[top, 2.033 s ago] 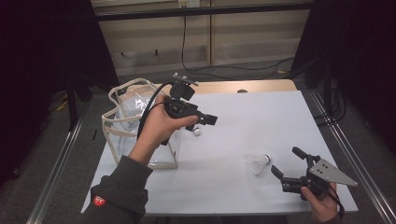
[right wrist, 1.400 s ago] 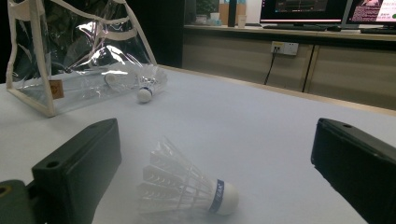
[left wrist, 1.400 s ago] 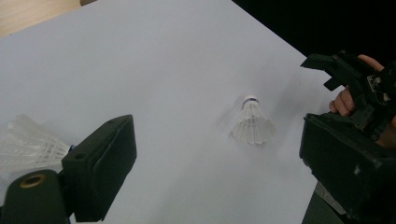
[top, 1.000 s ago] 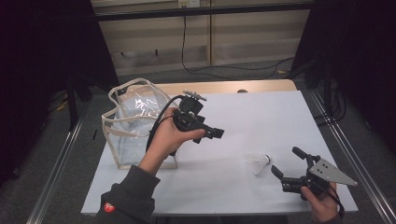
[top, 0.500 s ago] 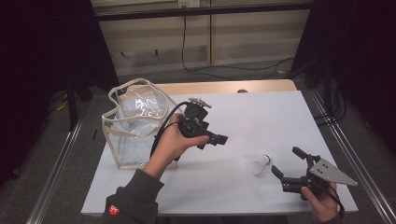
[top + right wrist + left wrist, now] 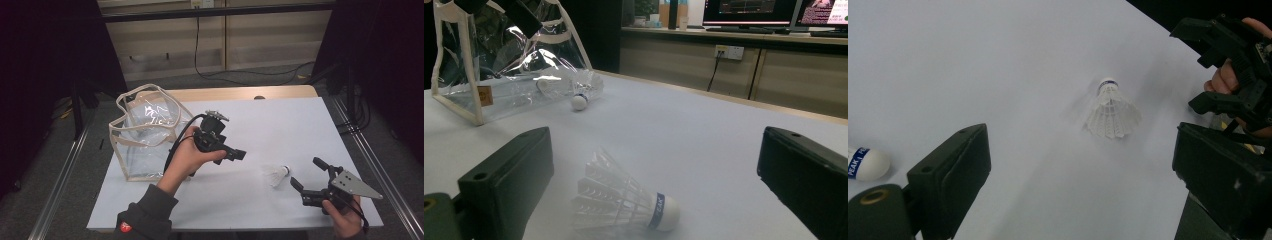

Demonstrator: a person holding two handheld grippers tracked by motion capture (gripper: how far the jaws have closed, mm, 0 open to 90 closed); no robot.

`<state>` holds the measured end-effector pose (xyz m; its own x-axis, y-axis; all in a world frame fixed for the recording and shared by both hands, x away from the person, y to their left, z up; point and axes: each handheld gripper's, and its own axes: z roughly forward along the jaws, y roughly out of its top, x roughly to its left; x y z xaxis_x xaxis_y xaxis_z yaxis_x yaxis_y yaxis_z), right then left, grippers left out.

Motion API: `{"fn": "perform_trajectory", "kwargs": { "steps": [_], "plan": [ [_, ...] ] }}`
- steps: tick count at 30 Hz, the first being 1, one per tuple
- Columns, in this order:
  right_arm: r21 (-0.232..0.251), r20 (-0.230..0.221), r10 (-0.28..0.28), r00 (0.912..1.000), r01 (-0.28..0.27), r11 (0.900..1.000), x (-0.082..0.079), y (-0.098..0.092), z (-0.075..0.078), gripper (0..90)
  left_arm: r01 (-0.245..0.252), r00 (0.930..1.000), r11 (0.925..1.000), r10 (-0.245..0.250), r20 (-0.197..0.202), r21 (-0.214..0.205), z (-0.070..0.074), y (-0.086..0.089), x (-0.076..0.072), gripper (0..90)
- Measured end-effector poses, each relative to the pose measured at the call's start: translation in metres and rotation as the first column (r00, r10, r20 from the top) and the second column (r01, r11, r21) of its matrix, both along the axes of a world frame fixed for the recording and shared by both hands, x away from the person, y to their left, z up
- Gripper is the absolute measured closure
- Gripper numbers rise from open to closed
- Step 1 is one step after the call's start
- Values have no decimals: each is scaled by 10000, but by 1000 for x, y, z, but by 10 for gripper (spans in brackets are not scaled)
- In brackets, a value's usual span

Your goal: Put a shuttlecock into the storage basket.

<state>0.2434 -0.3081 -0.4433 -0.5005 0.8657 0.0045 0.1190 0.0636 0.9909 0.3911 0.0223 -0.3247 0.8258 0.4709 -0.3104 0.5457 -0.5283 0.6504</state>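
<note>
On the white table top [image 6: 280,125] we count two white feathered shuttlecocks and one clear plastic bag with cream fabric trim [image 6: 145,135]. The first white feathered shuttlecock with a blue band round its cork [image 6: 277,174] lies on its side at the near right of the table, cork pointing right and slightly far. In the right gripper view it sits between the two black jaws without touching either, and the band carries blue lettering that ends in "EAK". The second white shuttlecock [image 6: 583,91] lies just beside the bag in that view; in the left gripper view its cork shows at the left edge with a blue band reading "PEAK", the rest cut off.

The bag stands at the far left of the table, its mouth up and its handles arched over it. A small tan label sits on its trim in the right gripper view, too small for us to read.

We see two grippers. The left gripper [image 6: 235,154] is held above the table's middle, to the right of the bag, with its jaws spread apart and nothing between them, aimed at the first shuttlecock. The right gripper [image 6: 307,176] rests low at the near right edge, jaws released wide, just right of that shuttlecock.
</note>
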Motion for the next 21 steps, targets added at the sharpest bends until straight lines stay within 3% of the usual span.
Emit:
{"fn": "perform_trajectory", "kwargs": {
  "steps": [21],
  "plan": [
    [-60, 0, 27, 10000, -27, 10000, 1, 1, 0, 16, 211, 9997, 9998, -212, 94, 50, -22, -9, -7, 83]
  ]
}}
